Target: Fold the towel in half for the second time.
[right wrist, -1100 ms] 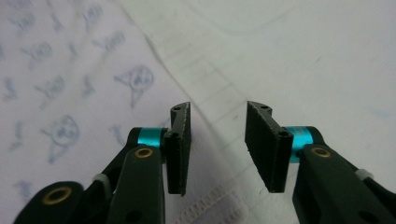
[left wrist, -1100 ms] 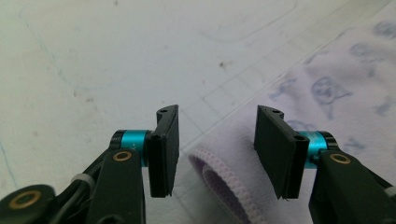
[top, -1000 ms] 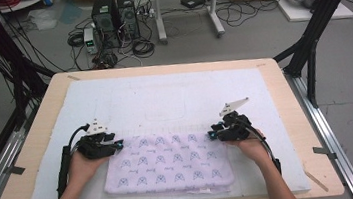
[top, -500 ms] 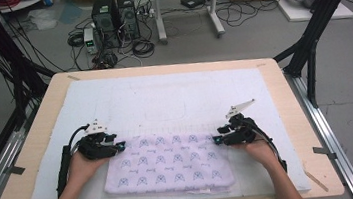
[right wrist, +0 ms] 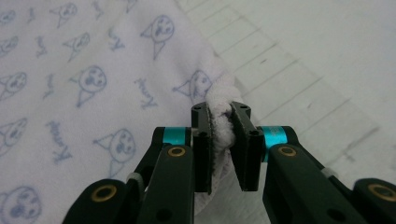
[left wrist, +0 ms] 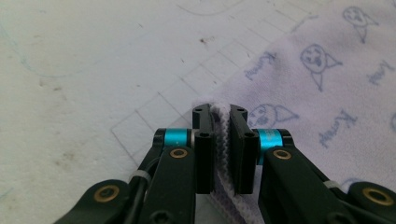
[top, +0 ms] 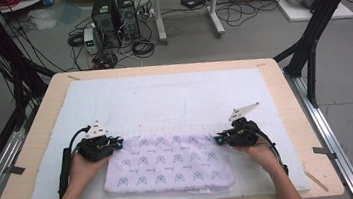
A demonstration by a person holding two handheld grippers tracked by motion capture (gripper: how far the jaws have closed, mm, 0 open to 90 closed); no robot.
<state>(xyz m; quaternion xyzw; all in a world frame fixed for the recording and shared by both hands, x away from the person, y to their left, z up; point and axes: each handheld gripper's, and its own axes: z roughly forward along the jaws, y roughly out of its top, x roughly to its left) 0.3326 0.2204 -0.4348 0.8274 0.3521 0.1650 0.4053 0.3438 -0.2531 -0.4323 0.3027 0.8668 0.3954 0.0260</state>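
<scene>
A pale lilac cloth [top: 166,163] printed with small cat faces lies folded on the white mat near the table's front edge. My left gripper [top: 118,144] is at its far left corner. In the left gripper view the jaws [left wrist: 220,116] have just been closing and now pinch the cloth's [left wrist: 327,93] hem between the pads. At the far right corner, my right gripper [top: 217,138] has also just been closing. Its jaws [right wrist: 220,116] press on a bunched bit of the cloth's [right wrist: 93,93] corner. A hand holds each gripper from the front.
The white mat [top: 164,96], marked with faint grid lines, covers most of the wooden table [top: 41,120]. Black frame posts [top: 311,59] stand at the table's far corners. Computers and cables [top: 114,16] lie on the floor beyond.
Both grippers' jaws have closed on the cloth's far corners. The hands have stayed almost where they were, and the cloth lies as before.
</scene>
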